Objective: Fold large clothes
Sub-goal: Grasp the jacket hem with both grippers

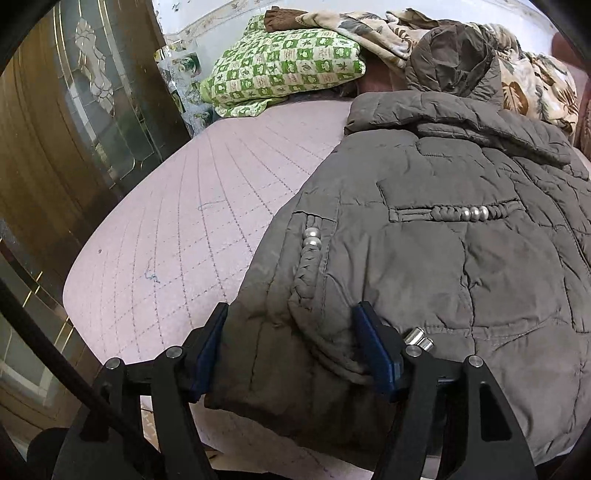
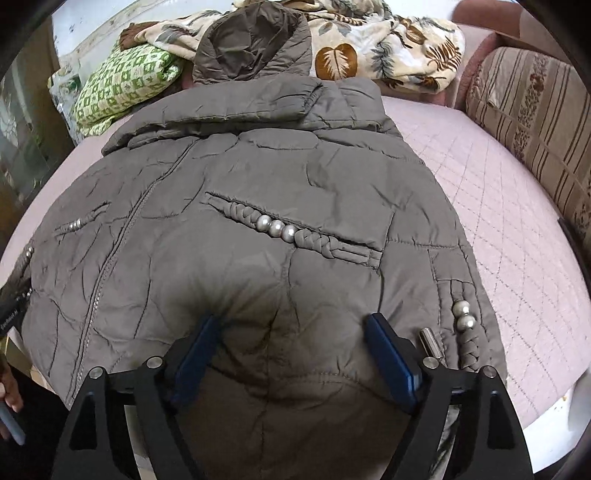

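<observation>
A grey-brown padded jacket (image 1: 443, 258) (image 2: 258, 177) lies spread on the pink quilted bed (image 1: 166, 229) (image 2: 509, 229), its hood (image 2: 255, 40) at the far end. Braided trims with silver beads (image 2: 275, 229) mark its pockets. My left gripper (image 1: 291, 310) is at the jacket's near left corner, and bunched hem fabric fills the gap between its blue pads (image 1: 208, 350). My right gripper (image 2: 292, 320) rests on the near hem further right. Its jaws stand wide, with puffed fabric lying loose between them.
A green checked cushion (image 1: 284, 62) (image 2: 122, 85) and a leaf-print blanket (image 1: 369, 26) (image 2: 388, 44) are piled at the bed's far end. A striped cushion (image 2: 535, 122) lines the right side. A wooden door with patterned glass (image 1: 74, 110) stands left. A person's hand (image 2: 11, 398) shows at the lower left.
</observation>
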`<state>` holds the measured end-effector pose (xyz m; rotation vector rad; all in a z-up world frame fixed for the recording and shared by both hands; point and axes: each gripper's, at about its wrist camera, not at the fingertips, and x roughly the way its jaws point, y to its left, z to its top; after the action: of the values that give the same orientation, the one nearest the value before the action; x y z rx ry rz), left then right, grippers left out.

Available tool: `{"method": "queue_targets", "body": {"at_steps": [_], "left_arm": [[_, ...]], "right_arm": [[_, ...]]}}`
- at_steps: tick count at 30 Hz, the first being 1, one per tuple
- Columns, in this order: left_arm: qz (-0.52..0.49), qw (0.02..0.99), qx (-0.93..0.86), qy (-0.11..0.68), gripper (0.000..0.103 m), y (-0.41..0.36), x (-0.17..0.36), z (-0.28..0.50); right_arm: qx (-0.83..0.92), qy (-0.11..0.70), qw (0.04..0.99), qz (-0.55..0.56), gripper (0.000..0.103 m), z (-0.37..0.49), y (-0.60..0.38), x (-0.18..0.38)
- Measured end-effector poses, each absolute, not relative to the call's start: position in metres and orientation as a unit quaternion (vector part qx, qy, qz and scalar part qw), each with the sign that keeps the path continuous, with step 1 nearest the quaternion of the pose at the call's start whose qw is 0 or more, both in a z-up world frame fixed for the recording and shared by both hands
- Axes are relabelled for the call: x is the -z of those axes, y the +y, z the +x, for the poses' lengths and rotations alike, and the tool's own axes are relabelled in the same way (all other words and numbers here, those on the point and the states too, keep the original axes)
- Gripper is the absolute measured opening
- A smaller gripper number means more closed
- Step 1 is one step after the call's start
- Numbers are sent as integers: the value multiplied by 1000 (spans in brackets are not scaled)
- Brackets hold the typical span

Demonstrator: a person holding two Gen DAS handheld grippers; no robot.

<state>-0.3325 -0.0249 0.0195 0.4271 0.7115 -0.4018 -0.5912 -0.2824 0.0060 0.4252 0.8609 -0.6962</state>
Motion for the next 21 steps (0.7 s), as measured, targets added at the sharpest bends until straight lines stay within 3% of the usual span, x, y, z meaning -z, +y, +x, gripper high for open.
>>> {"method": "queue_targets", "body": {"at_steps": [21], "left_arm": [[201,892,190,357,68,-24,-19,-331]], "right_arm": [[340,408,828,180,90,-586,-276,-2]]}}
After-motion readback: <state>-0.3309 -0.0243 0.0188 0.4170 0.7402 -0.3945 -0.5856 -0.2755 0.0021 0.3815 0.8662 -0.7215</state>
